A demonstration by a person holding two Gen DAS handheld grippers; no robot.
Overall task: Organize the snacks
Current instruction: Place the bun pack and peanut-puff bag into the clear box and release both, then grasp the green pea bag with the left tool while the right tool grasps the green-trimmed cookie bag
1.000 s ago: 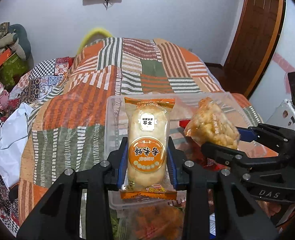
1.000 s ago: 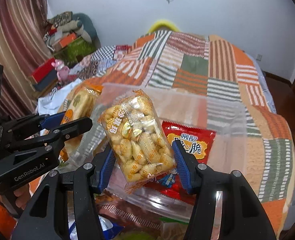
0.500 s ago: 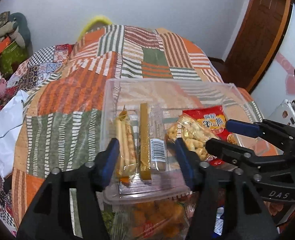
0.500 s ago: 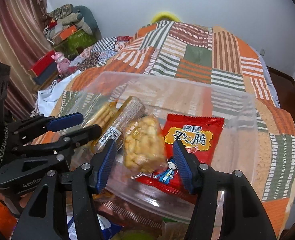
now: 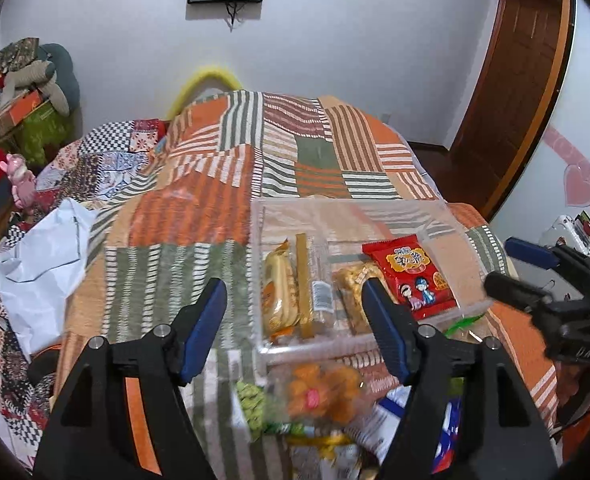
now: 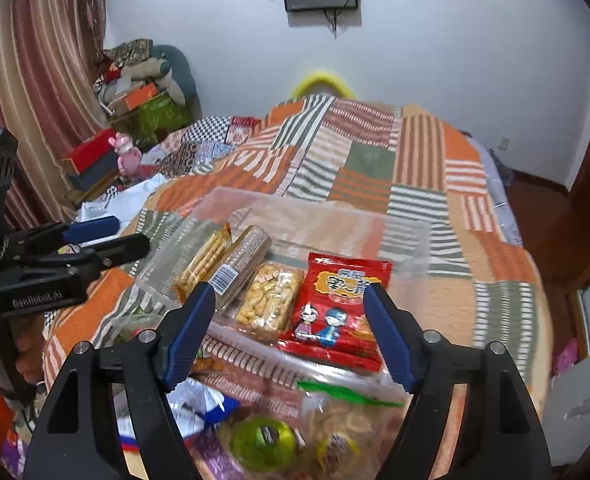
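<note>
Hovering wide open, the left gripper (image 5: 293, 320), holding nothing, blue pads spread over the near edge of the clear plastic bin (image 5: 447, 216). Doing the same, the right gripper (image 6: 289, 332), fingers splayed and carrying nothing, poised above the bin's front wall. Sitting on the striped patchwork bedspread (image 5: 199, 208), that bin, with four snacks lying side by side inside: an orange-labelled cracker pack (image 5: 279, 292) at the left, touching a clear sleeve of biscuits (image 6: 239, 260), then a bag of puffed corn (image 6: 269, 300), then a red cartoon packet (image 6: 335, 308) at the right. Lying loose in front of the bin, more wrapped snacks (image 6: 327, 416), blurred.
</note>
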